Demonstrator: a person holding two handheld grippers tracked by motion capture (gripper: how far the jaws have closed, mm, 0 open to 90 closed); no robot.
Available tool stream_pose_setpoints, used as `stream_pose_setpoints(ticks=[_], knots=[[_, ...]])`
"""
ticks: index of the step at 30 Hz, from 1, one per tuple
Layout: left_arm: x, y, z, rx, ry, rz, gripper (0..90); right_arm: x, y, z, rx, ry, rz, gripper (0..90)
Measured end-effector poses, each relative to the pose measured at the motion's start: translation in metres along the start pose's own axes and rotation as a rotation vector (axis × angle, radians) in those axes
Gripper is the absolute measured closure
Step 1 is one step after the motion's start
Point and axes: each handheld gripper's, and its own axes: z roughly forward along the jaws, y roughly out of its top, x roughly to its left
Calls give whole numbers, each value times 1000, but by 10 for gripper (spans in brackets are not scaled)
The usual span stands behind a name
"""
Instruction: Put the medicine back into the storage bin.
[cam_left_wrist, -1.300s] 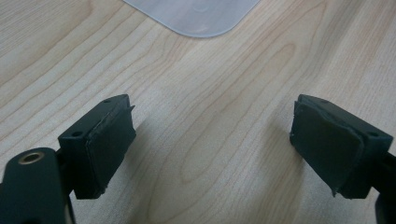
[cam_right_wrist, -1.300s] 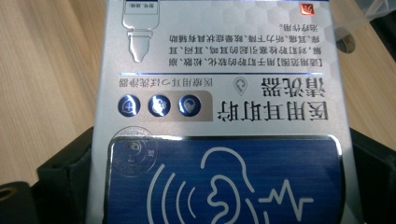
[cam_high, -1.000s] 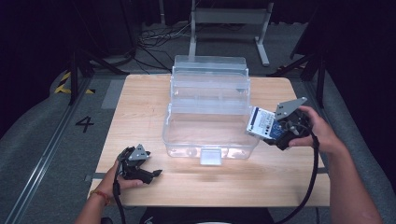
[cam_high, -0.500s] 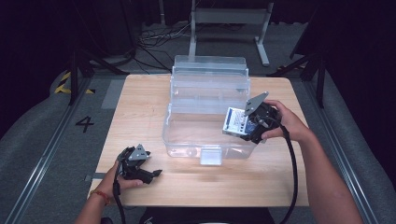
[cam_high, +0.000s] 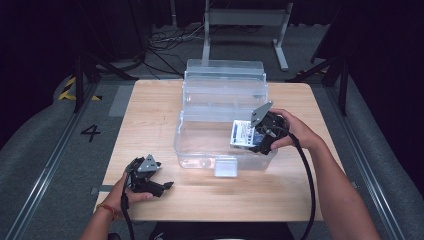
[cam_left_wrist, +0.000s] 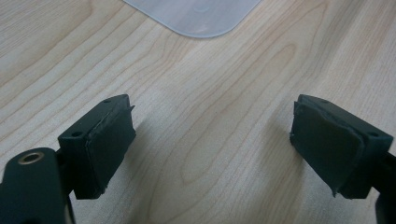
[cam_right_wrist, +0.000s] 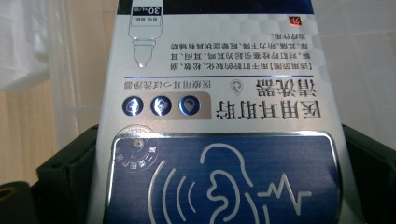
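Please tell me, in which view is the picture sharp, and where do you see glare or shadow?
High view: bright table, dark surroundings, soft detail. Left gripper view: sharp wood grain, shadows under the left gripper. Right gripper view: the box is near, its print readable, with glare spots on the silver parts; the clear bin behind is blurred.

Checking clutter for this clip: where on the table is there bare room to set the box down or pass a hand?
Bare wood lies along the table's left side, left of the clear bin, and along the near edge between the left gripper and the right forearm. Crowded: the bin's right end, where the right gripper holds the white-and-blue box.
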Motion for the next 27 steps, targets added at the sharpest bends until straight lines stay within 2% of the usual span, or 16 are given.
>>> stream_pose_setpoints(ticks=[4, 8, 11, 14, 18, 27], knots=[[0, 0, 0, 0, 0, -1, 138, 1, 2, 10, 11, -9, -23, 44], [0, 0, 0, 0, 0, 0, 138, 4, -3, 14, 0, 9, -37, 43], [0, 0, 0, -1, 2, -4, 138, 3, -7, 11, -35, 20, -11, 41], [-1, 0, 0, -1, 2, -5, 138, 4, -10, 8, -60, 12, 1, 41], [0, 0, 0, -1, 2, -5, 138, 4, -13, 3, -85, 12, 2, 39], [-1, 0, 0, -1, 0, -8, 138, 3, -20, -6, -74, 13, -13, 36]])
